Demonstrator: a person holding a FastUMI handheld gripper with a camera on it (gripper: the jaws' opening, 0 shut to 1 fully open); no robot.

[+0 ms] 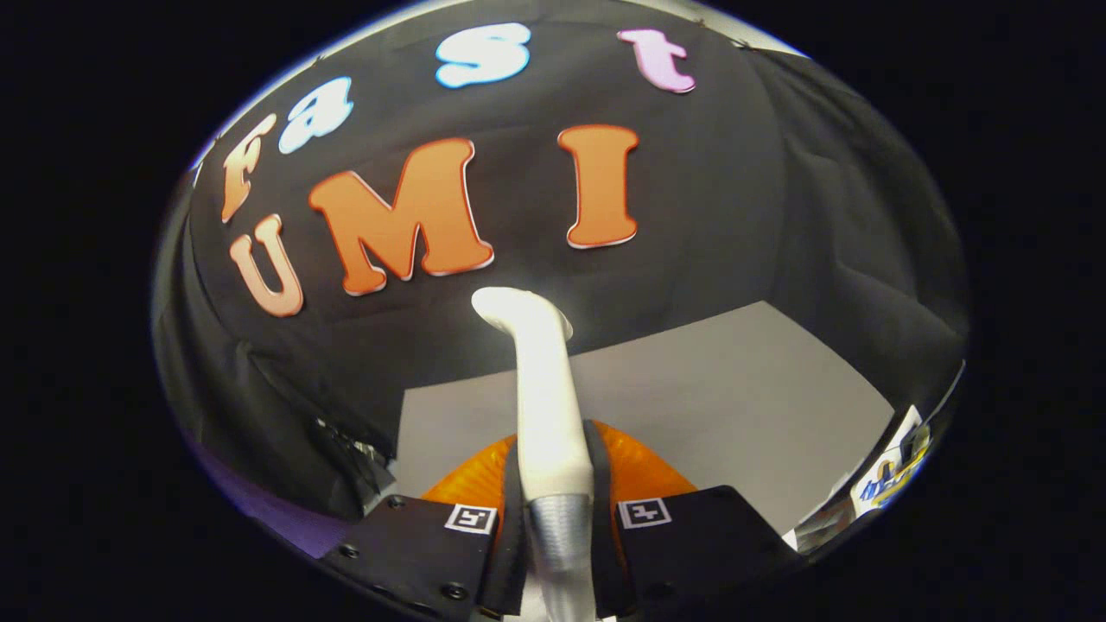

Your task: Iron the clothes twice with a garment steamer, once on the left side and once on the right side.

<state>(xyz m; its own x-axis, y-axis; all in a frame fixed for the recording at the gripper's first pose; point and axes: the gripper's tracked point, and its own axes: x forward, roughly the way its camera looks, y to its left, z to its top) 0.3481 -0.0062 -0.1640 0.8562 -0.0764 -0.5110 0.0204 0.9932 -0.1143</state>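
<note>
Tool [553,518] pinching garment steamer [540,389] by its handle, head at twelve o'clock above grey surface [734,389]. Best kept clamped firmly, head level, strokes slow and straight.

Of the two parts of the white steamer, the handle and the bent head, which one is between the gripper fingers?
The handle: both fingers of the gripper press on it from either side. The bent head sticks out well beyond the fingers, free, in front of the black cloth wall.
</note>
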